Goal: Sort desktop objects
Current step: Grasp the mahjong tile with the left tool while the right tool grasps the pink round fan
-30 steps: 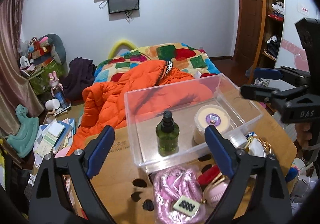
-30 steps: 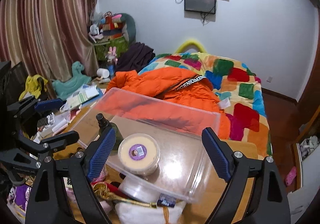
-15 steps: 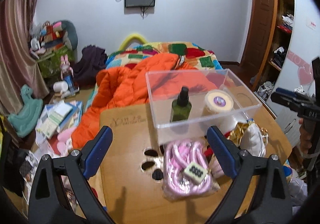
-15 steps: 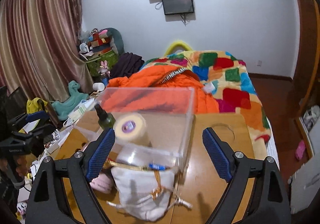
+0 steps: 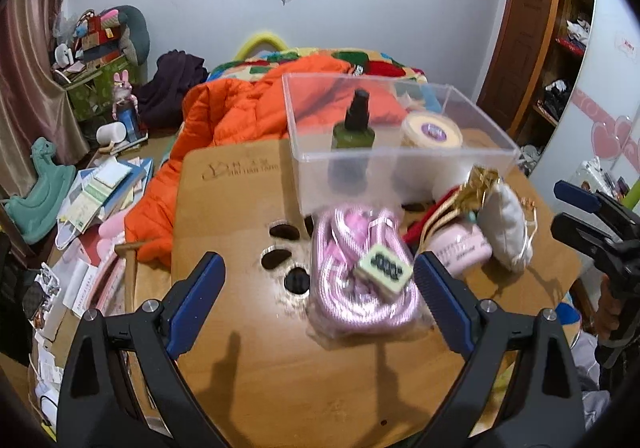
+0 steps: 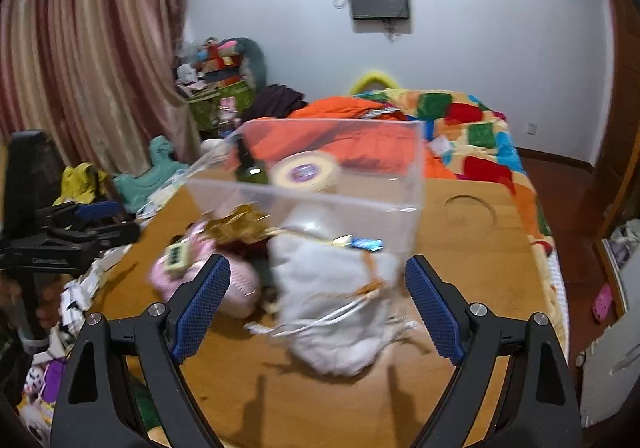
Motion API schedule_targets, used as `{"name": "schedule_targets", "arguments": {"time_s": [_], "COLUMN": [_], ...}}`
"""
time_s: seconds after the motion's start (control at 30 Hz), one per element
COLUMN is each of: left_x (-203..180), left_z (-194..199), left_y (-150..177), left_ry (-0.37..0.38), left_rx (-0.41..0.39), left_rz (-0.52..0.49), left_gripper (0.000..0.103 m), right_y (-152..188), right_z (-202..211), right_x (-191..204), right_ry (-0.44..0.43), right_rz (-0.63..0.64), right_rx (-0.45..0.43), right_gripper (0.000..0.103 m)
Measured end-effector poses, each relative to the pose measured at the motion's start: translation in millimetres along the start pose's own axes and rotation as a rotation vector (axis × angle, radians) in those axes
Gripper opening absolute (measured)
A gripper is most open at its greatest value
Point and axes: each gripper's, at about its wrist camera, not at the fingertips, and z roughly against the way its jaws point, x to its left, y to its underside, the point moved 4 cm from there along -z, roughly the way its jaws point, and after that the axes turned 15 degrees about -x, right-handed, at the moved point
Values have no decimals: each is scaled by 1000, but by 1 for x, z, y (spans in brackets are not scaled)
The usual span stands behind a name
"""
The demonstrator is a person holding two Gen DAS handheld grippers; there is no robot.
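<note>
With both the left gripper [image 5: 318, 290] and right gripper [image 6: 316, 302] held open and empty, the pouch [image 6: 336, 300] at centre frame could be snagged by its cords and dragged against the box [image 6: 320, 175] behind.

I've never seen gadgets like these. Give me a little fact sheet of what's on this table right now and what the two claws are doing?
Surface: wooden table
Container: clear plastic box
Inside box: green spray bottle, round cream tub
Loose in front of box: bagged pink cord, white drawstring pouch, pink case
Left gripper: open, empty, facing the cord
Right gripper: open, empty, facing the pouch
</note>
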Motion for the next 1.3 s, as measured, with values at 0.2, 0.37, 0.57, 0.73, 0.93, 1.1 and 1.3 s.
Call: {"name": "schedule_targets", "arguments": {"time_s": [0.2, 0.37, 0.57, 0.73, 0.93, 1.1, 1.3], "left_x": [7, 14, 11, 5, -14, -24, -31], "left_z": [8, 16, 19, 17, 5, -4, -15], "left_y": [17, 29, 32, 25, 16, 14, 16], "left_ry": [-4, -20, 4, 32, 96, 136, 147], "left_rx": [9, 12, -9, -39, -65, -49, -33], "left_rz": [34, 25, -1, -7, -39, -37, -57], "left_gripper": [96, 96, 96, 96, 84, 76, 64], "right_y": [14, 30, 44, 50, 50, 45, 31], "right_z": [-13, -40, -71, -77, -64, -44, -21], "right_x": [39, 58, 56, 58, 52, 48, 37], "right_ry": [-64, -60, -13, 4, -29, -88, -88], "right_rz": [56, 104, 92, 113, 94, 53, 30], "right_rx": [14, 66, 130, 122, 131, 130, 83], "right_gripper": [86, 85, 80, 65, 63, 63, 63]}}
